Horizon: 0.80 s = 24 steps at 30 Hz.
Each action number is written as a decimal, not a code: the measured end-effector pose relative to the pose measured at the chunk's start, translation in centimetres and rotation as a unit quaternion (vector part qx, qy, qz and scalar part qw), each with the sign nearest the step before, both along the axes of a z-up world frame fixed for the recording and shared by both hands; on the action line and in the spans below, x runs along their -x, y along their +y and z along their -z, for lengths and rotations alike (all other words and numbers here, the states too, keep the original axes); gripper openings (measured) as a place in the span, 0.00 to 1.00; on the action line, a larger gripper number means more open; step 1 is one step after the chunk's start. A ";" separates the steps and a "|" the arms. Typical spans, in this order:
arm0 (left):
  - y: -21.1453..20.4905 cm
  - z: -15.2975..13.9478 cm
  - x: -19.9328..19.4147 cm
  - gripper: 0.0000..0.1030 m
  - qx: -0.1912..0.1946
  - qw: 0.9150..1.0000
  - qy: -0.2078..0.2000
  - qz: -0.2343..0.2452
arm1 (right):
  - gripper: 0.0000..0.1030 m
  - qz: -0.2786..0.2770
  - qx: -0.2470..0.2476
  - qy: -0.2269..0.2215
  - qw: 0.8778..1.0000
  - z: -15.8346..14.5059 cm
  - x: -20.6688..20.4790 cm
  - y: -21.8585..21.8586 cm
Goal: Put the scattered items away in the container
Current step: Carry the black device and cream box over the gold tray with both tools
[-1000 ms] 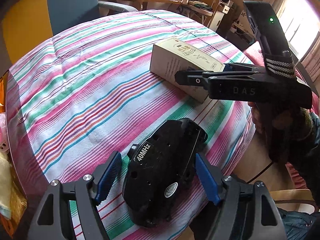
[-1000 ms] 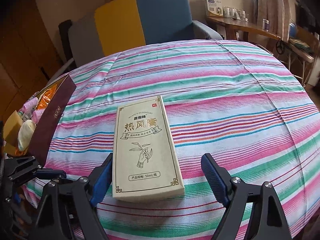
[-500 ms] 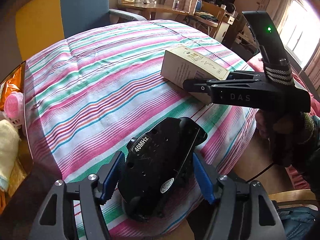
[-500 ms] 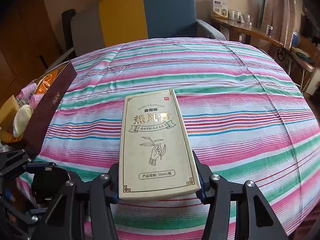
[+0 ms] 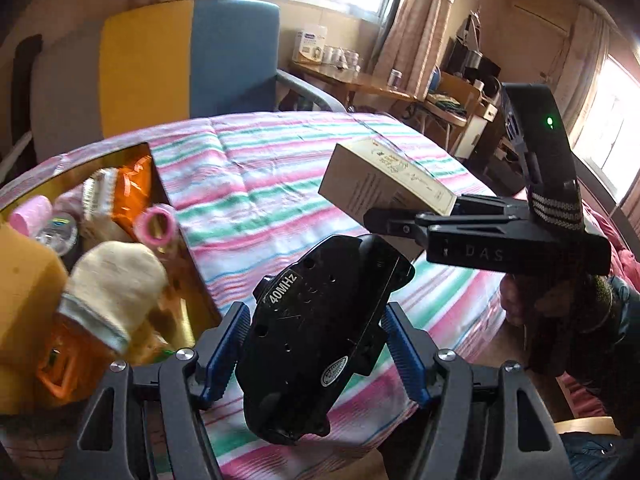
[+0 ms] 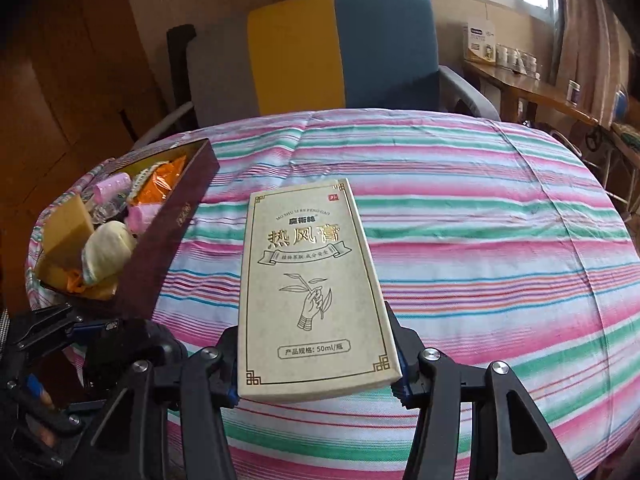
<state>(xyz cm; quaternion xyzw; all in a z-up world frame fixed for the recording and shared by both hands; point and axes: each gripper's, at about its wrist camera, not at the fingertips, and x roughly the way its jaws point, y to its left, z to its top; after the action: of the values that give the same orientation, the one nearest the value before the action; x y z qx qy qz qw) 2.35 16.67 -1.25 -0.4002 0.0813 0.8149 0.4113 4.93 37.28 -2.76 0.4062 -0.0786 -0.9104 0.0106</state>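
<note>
Container (image 6: 168,236), a dark maroon box already holding pink rollers, orange packets and a cream sock, sits at the edge of the striped tablecloth (image 6: 460,208). Left gripper (image 5: 316,344) clamps a black remote-control unit (image 5: 320,332) marked 40MHz between its blue pads, held off the cloth just right of the container. Right gripper (image 6: 316,364) pinches a cream ointment carton (image 6: 312,280) by its near end, also lifted, further right of the container.

Home living room, armchair (image 6: 340,52), curtains (image 5: 404,20)
</note>
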 end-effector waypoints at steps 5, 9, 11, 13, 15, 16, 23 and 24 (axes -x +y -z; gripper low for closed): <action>-4.7 -3.3 3.8 0.68 -0.013 0.996 0.040 -0.079 | 0.53 -0.052 0.016 0.019 0.998 -2.2 3.5 -4.2; -8.7 -4.8 7.8 0.68 -0.012 0.987 0.054 -0.150 | 0.53 -0.099 0.031 0.027 0.994 -3.4 6.9 -8.6; -10.6 -5.1 9.7 0.68 -0.012 0.982 0.052 -0.179 | 0.53 -0.117 0.038 0.025 0.992 -3.6 8.8 -10.9; -12.1 -5.0 11.6 0.68 -0.005 0.977 0.049 -0.206 | 0.53 -0.130 0.041 0.023 0.990 -3.6 10.6 -12.9; -13.4 -4.7 13.6 0.68 0.001 0.973 0.040 -0.228 | 0.53 -0.140 0.051 0.017 0.989 -3.5 12.5 -14.8; -13.9 -4.3 14.4 0.68 0.003 0.971 0.038 -0.238 | 0.53 -0.145 0.054 0.013 0.988 -3.4 13.3 -15.6; -16.2 -2.4 18.0 0.65 0.000 0.963 0.004 -0.270 | 0.54 -0.161 0.051 -0.018 0.985 -1.8 17.6 -20.0; -16.3 -2.3 18.2 0.65 -0.003 0.963 0.002 -0.268 | 0.55 -0.163 0.054 -0.023 0.985 -1.6 17.9 -20.3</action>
<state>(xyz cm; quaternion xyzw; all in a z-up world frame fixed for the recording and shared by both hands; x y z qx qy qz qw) -15.82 0.38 1.05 -0.4048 -0.0309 0.8962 0.1790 -12.93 16.99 -1.17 0.4329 -0.0604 -0.8814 0.1789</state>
